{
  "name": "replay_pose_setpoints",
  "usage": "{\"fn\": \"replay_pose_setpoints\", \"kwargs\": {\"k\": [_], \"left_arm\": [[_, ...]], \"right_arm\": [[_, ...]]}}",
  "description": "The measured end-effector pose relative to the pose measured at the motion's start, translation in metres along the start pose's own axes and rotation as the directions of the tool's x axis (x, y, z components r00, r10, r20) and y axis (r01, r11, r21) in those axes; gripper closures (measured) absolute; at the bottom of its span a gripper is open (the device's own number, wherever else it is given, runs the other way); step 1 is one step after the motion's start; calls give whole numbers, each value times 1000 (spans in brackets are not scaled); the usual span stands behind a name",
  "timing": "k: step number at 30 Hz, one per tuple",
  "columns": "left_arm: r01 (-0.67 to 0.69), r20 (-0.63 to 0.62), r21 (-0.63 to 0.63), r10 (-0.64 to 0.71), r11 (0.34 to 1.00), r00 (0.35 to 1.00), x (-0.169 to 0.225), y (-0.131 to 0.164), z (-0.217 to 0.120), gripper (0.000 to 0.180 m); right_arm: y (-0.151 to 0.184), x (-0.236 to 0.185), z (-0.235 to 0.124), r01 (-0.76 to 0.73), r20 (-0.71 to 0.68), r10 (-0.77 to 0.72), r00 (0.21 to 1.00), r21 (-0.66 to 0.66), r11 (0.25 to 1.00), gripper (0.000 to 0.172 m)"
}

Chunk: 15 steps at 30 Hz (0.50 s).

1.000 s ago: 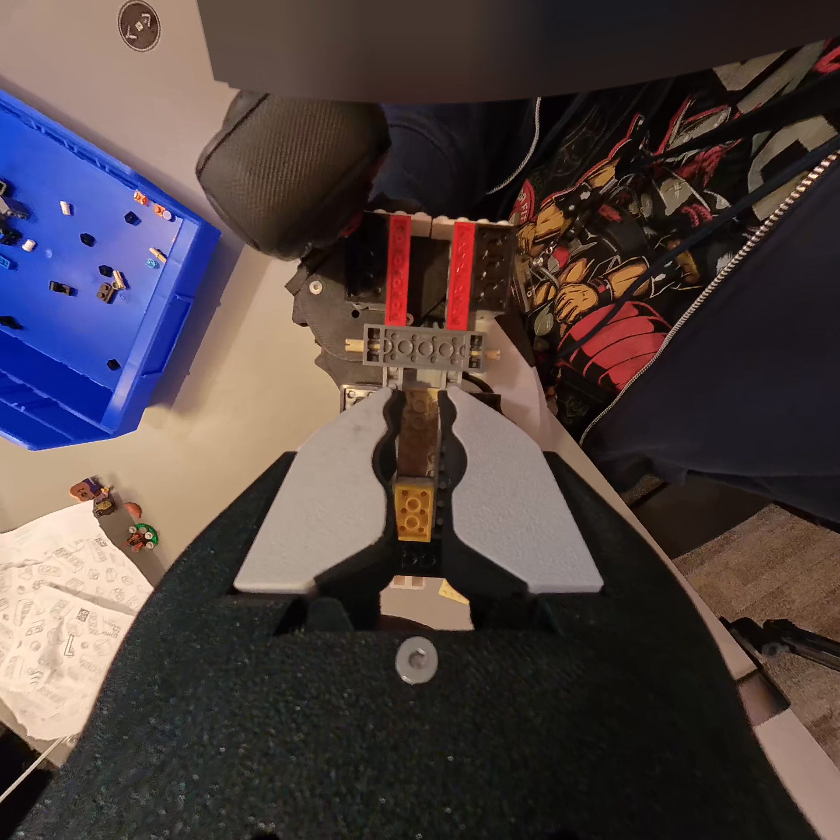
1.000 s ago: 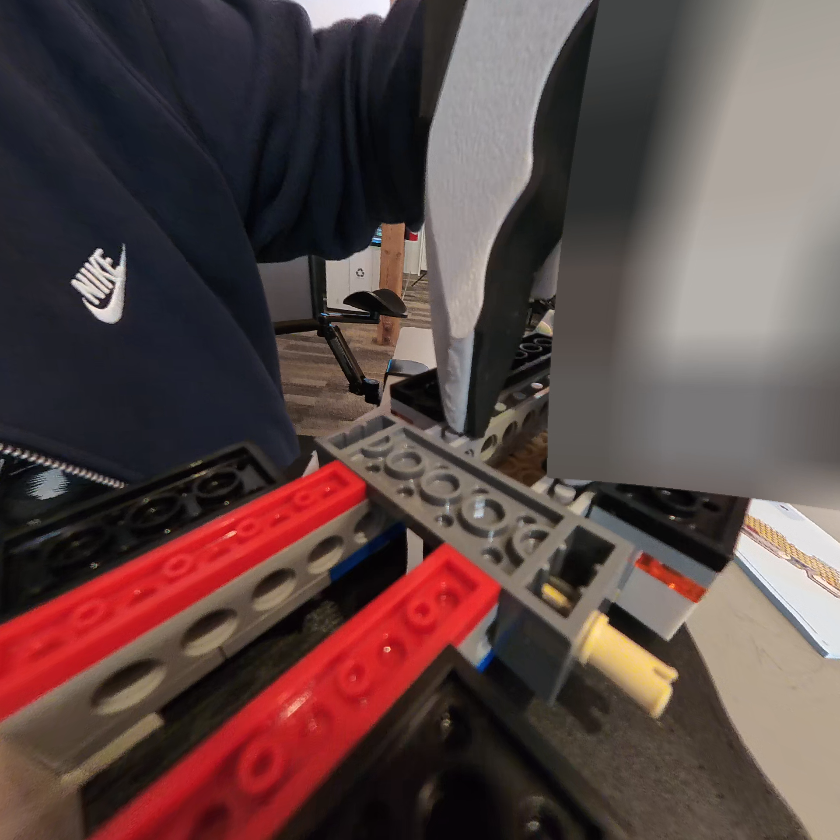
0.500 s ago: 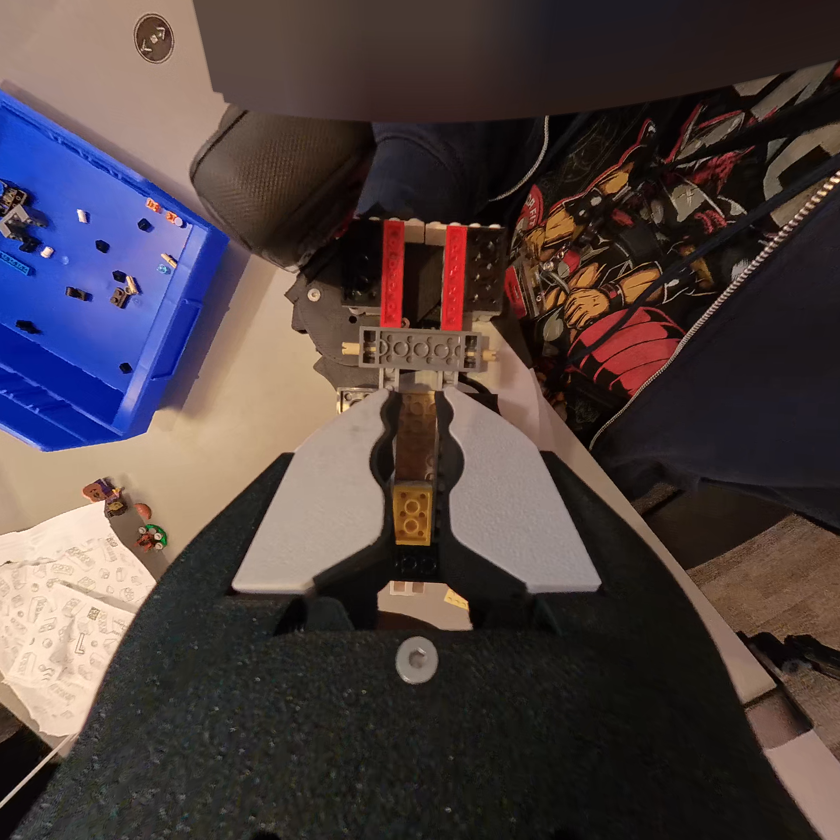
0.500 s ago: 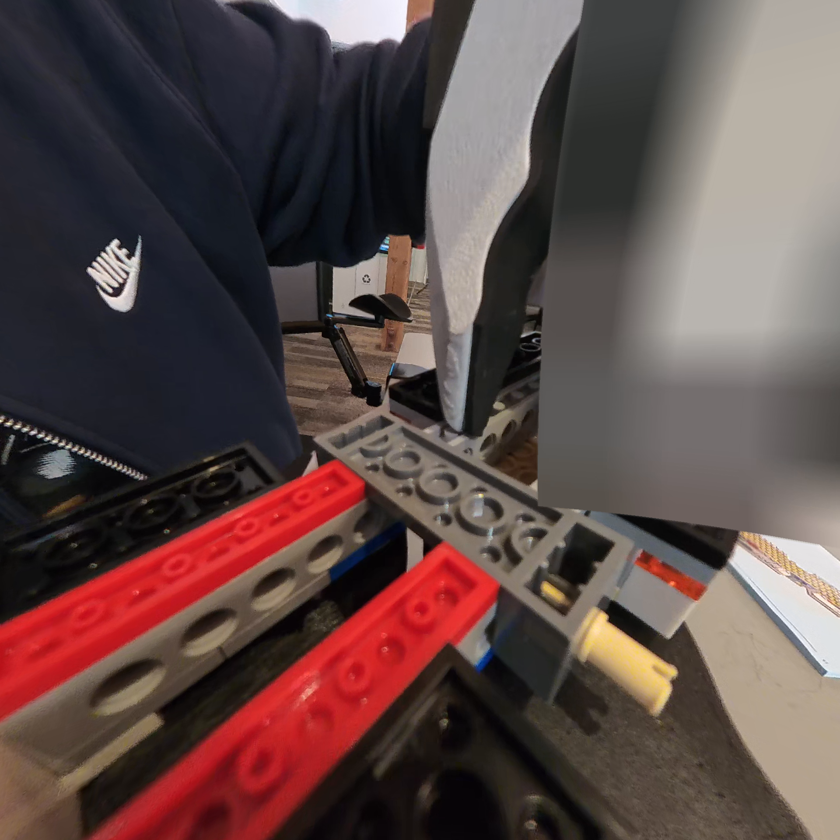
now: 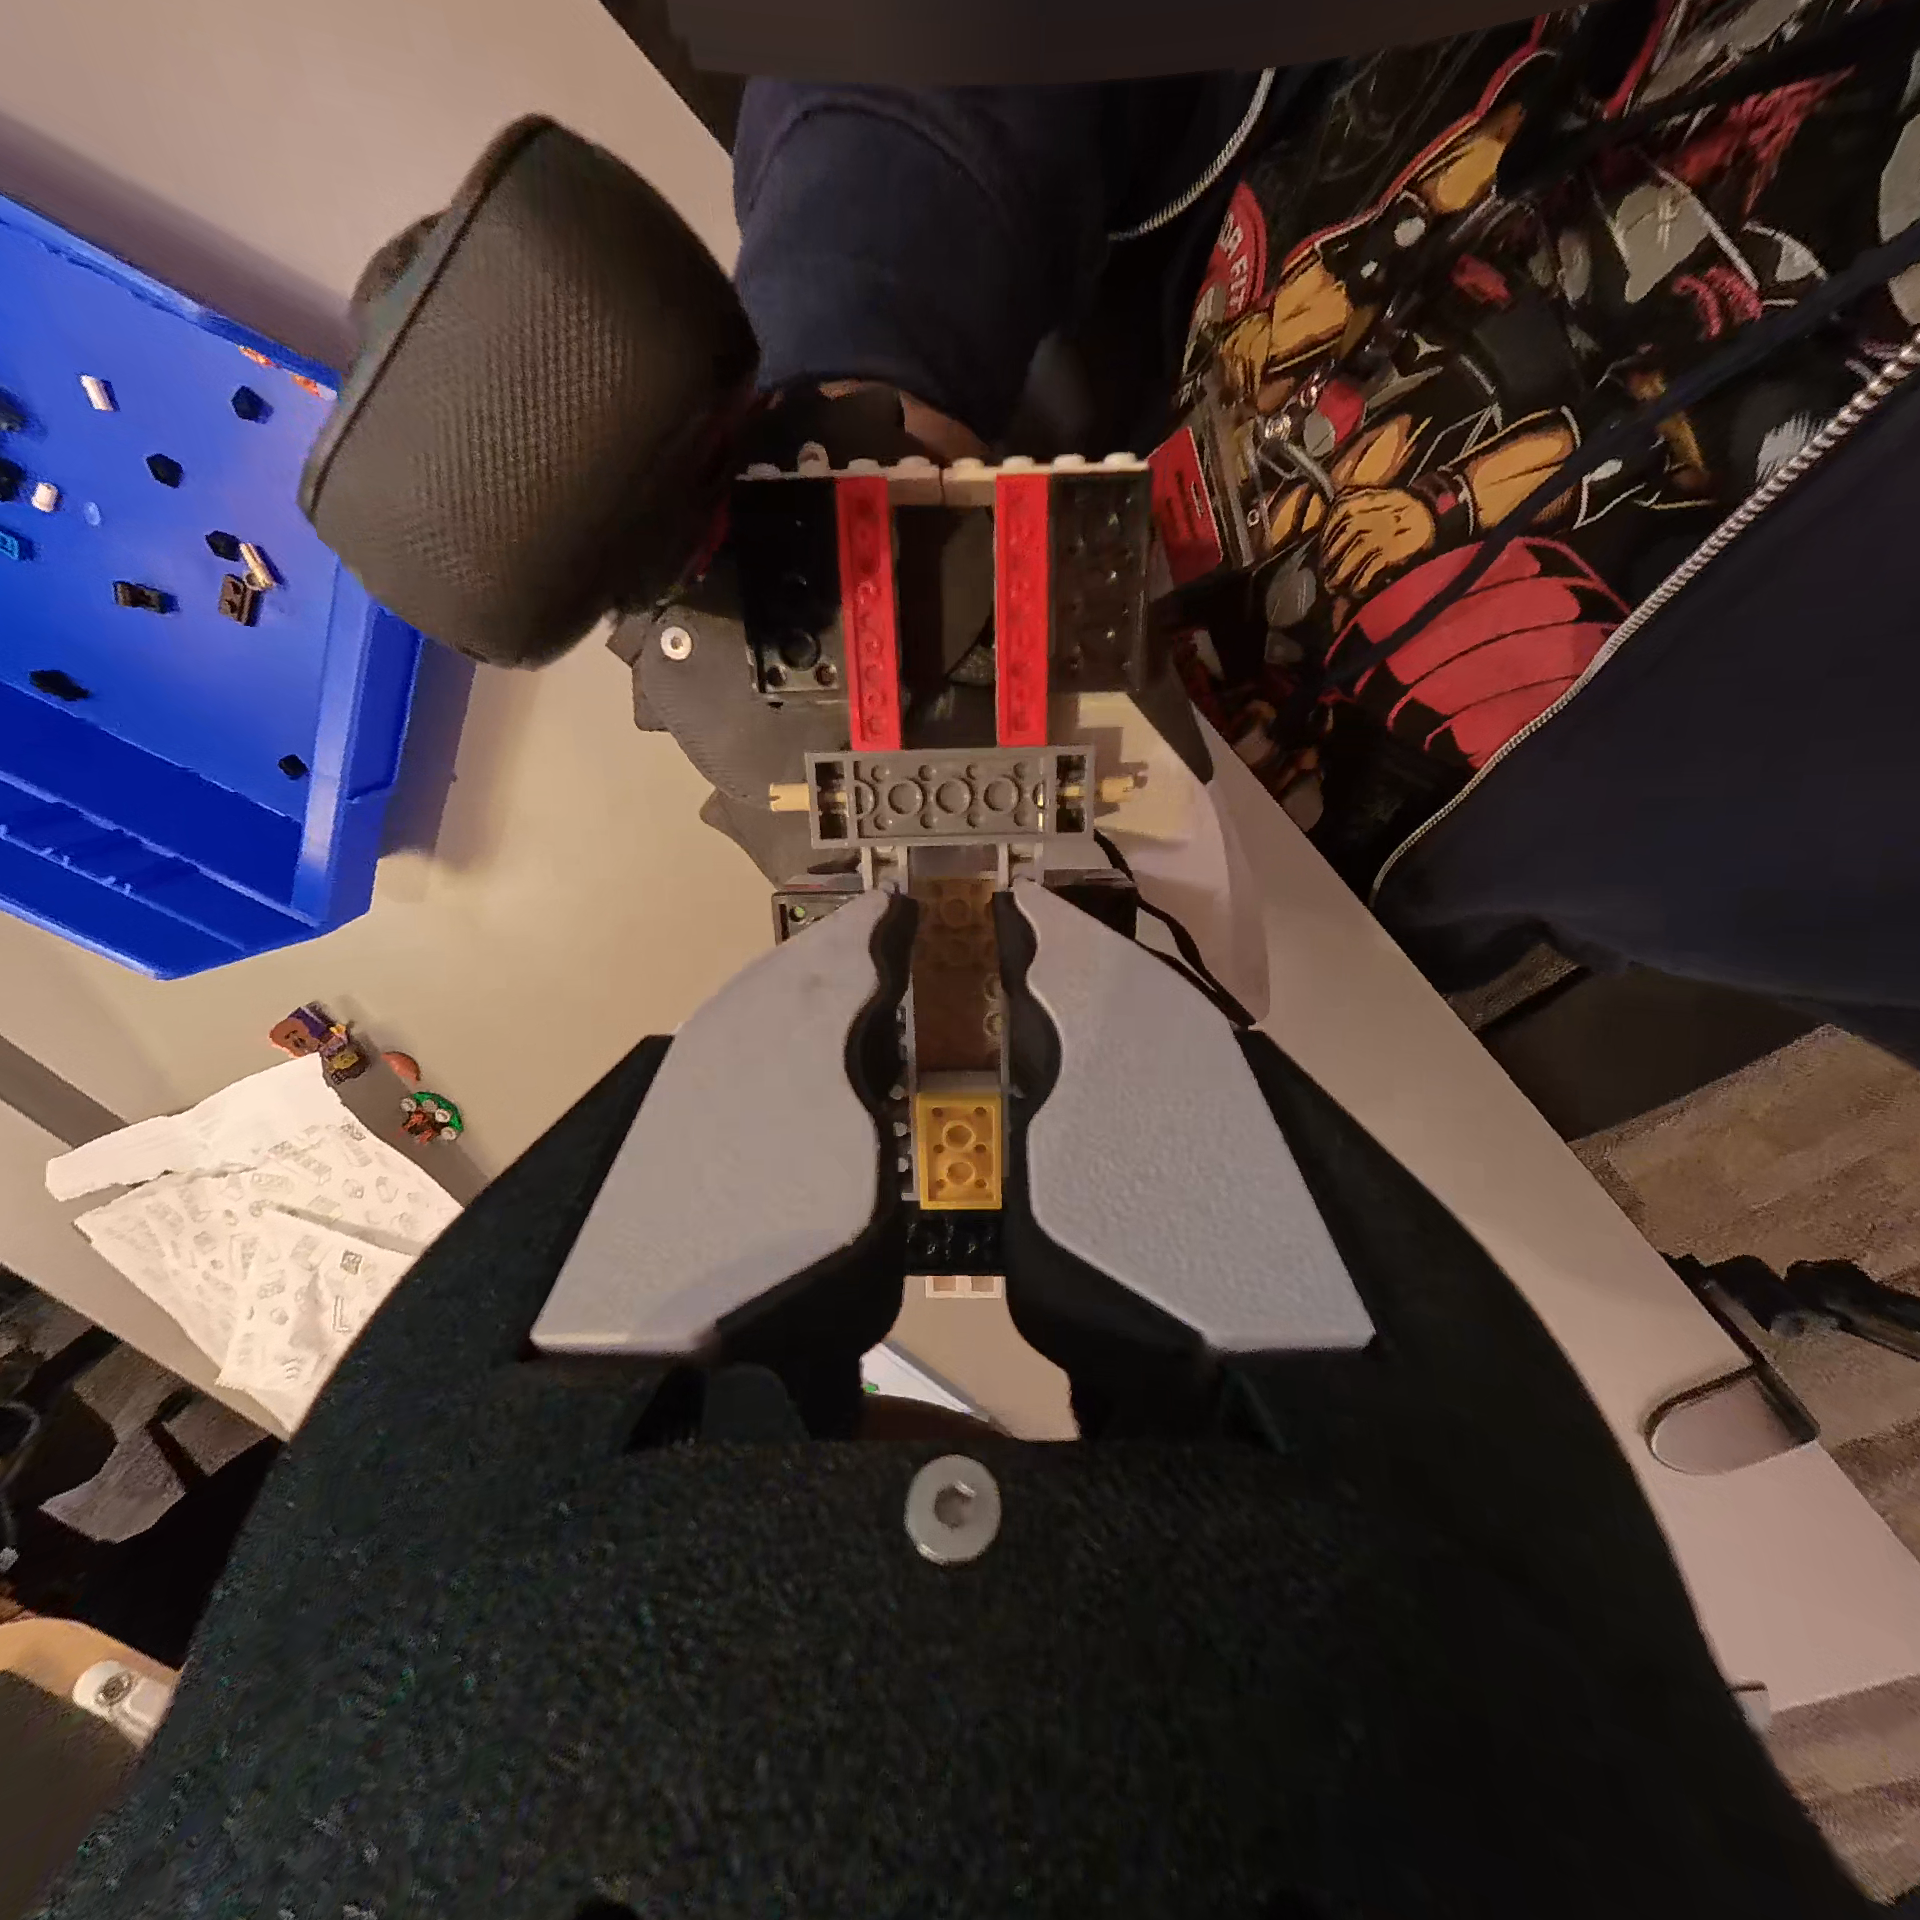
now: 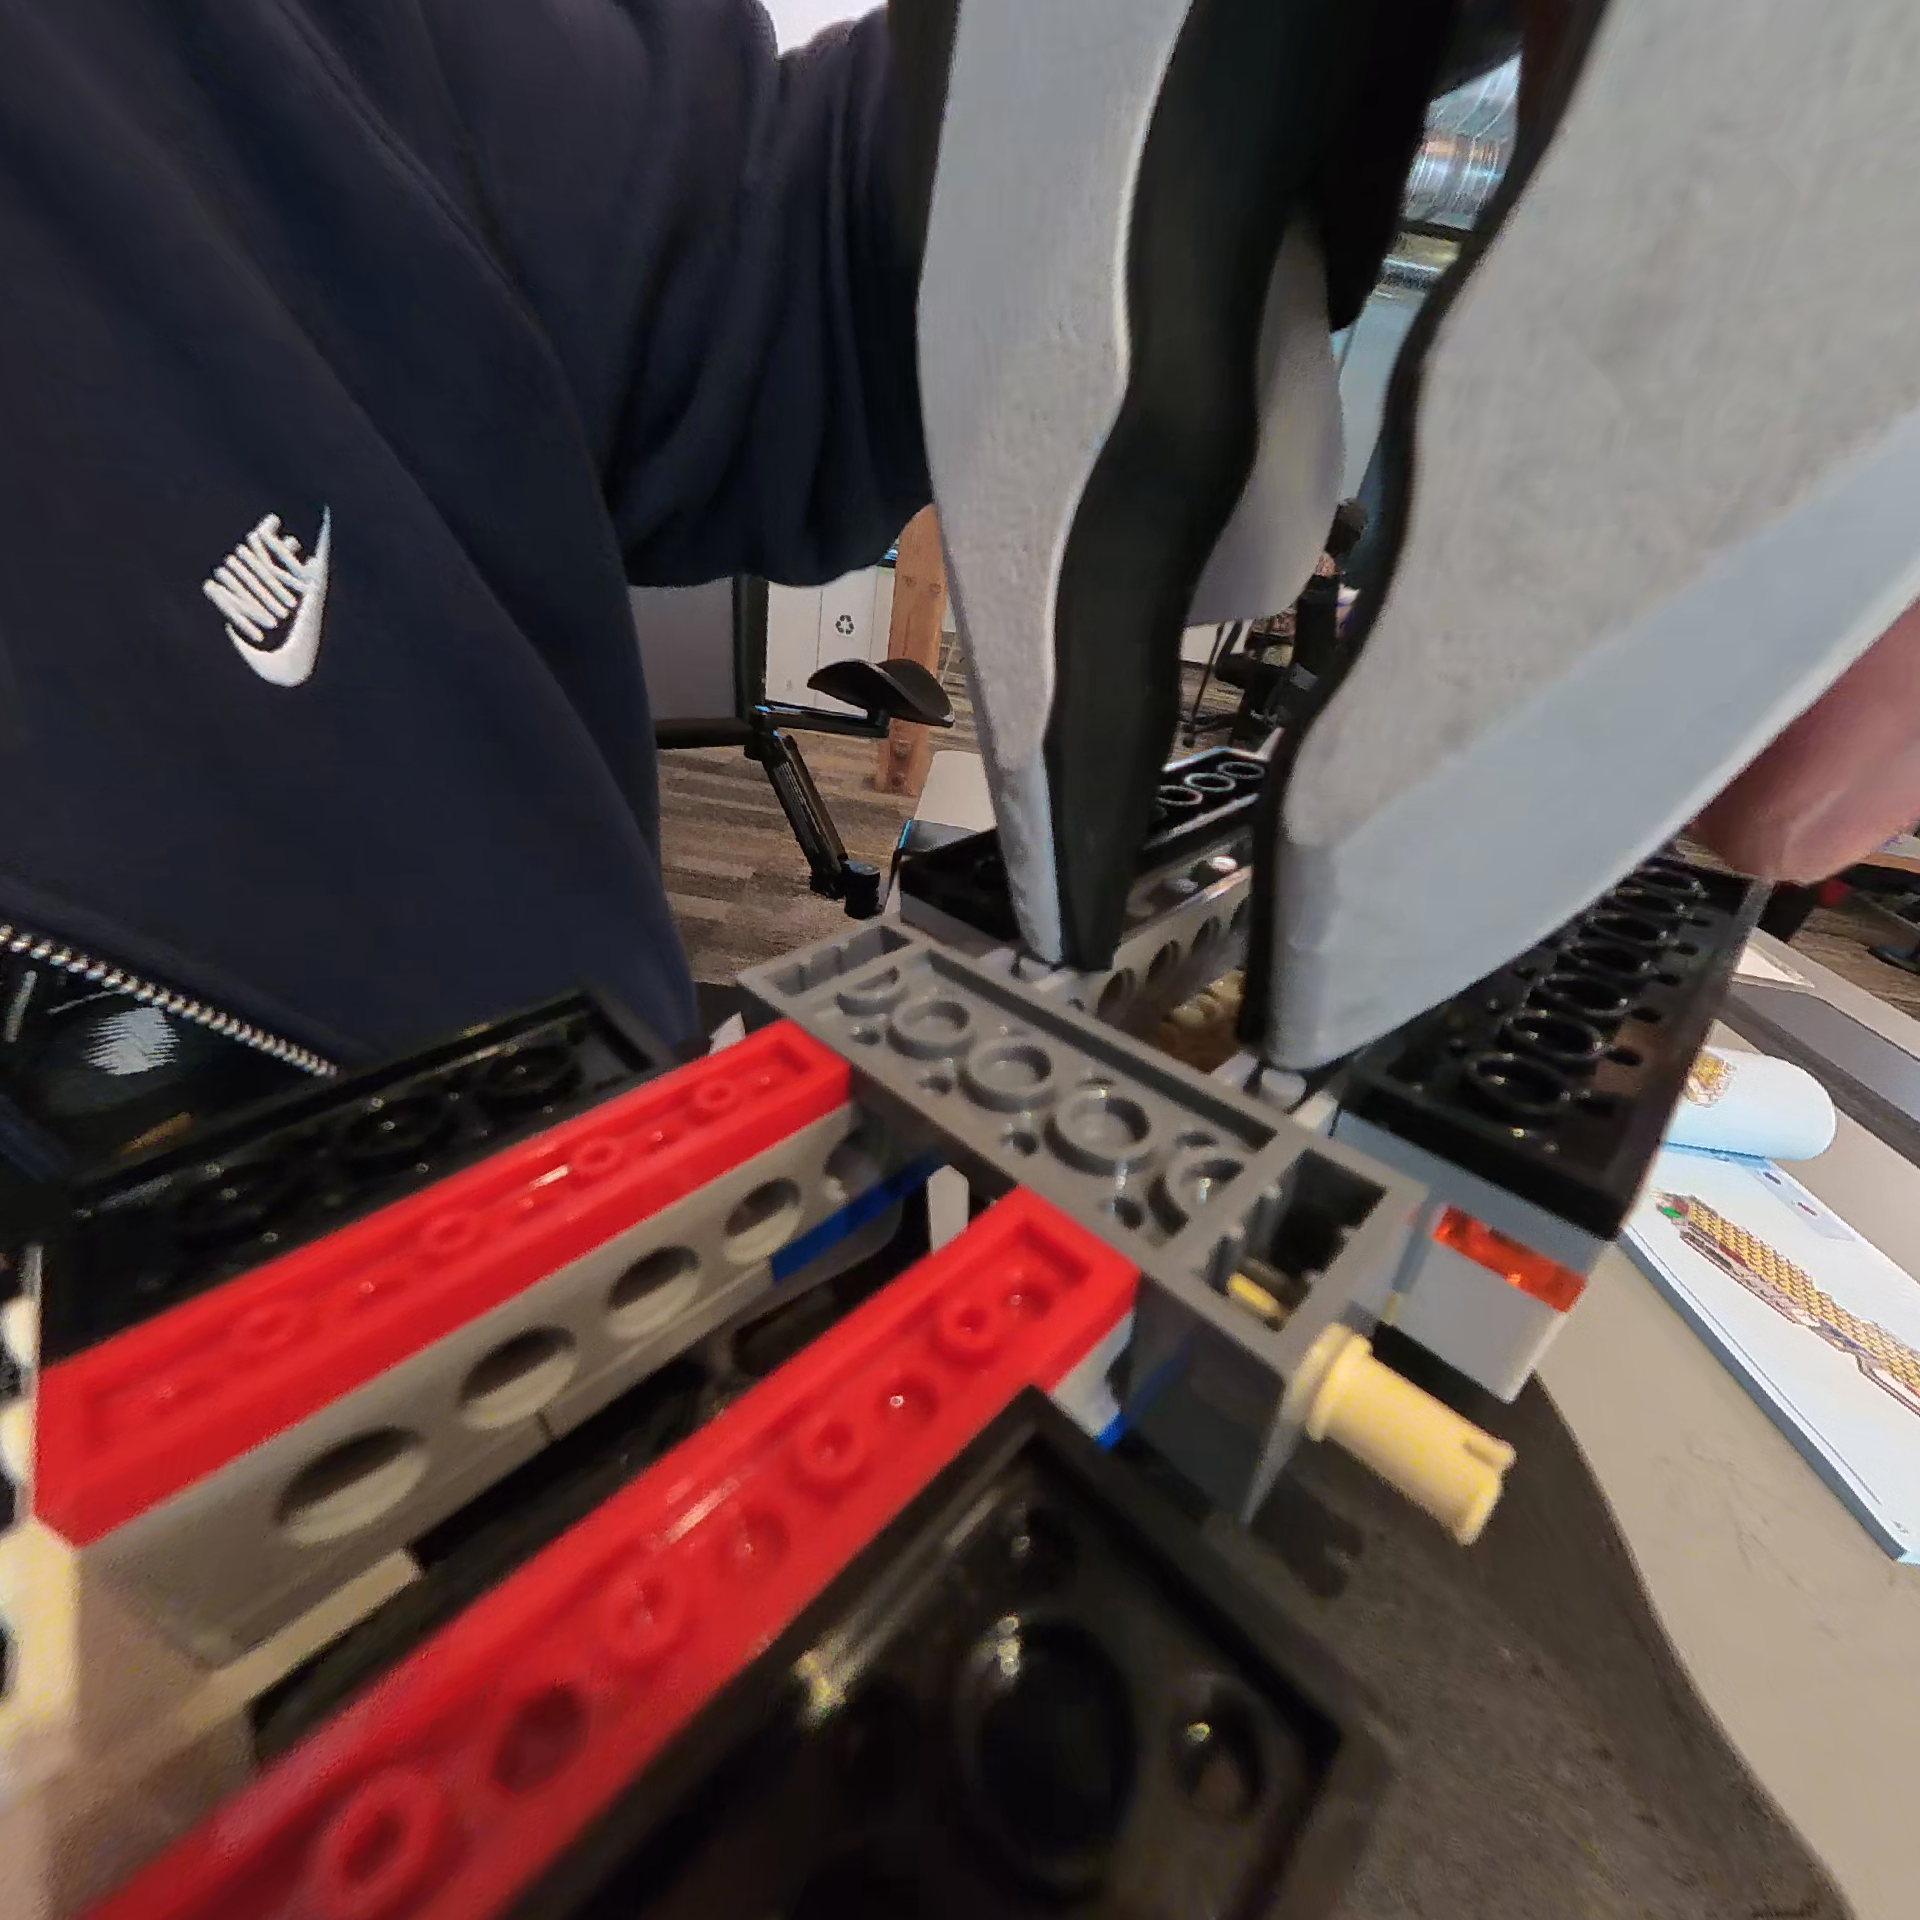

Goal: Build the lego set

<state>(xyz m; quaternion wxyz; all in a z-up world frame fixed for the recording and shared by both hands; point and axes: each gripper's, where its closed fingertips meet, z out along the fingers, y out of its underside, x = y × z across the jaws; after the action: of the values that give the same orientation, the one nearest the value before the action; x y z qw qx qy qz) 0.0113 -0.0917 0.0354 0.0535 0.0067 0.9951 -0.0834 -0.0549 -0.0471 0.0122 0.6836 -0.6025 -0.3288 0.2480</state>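
My left gripper (image 5: 953, 894) is shut on a brick model, its pads pressed on the grey walls either side of the model's tan middle strip (image 5: 956, 977). A yellow brick (image 5: 958, 1153) sits between the fingers nearer the camera. Beyond the tips lie a grey cross plate (image 5: 951, 795) with cream pins and two red beams (image 5: 868, 613) flanked by black bricks. The right wrist view shows the same model very close, with the red beams (image 6: 520, 1247), the grey plate (image 6: 1039, 1101) and the left gripper (image 6: 1174, 997) clamped on it. My right gripper's dark body (image 5: 696, 707) lies under the model; its fingers are hidden.
A blue tray (image 5: 208, 727) with several small parts stands at the left. A printed sheet (image 5: 270, 1216) and small figures (image 5: 332, 1039) lie on the table. A black padded object (image 5: 530, 395) is beside the model. A person in a navy jacket (image 6: 312, 416) is close. A booklet (image 6: 1787, 1351) lies at the right. The tips of one gripper are about 8 cm away from the tips of the other.
The left gripper stays shut on the model. Its view has shifted, so the tray and black pad sit differently. In the right wrist view both left fingers now show.
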Motion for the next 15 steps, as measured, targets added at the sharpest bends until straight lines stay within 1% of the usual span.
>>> {"fn": "replay_pose_setpoints", "kwargs": {"k": [2,4,8,15], "left_arm": [[13,0,3,-13,1000,1000,-1,-1,1,164],[25,-7,14,-25,1000,1000,0,-2,2,165],[33,-3,10,-33,999,999,-1,1,5,164],[74,-19,71,-73,995,997,0,2,5,164]], "right_arm": [[0,0,0,1,0,-1,1000,1,1000,84],[1,-1,2,-3,7,3,1000,5,1000,162],[5,0,2,-10,4,10,1000,-4,1000,163],[4,-2,3,-12,19,12,1000,6,1000,163]]}}
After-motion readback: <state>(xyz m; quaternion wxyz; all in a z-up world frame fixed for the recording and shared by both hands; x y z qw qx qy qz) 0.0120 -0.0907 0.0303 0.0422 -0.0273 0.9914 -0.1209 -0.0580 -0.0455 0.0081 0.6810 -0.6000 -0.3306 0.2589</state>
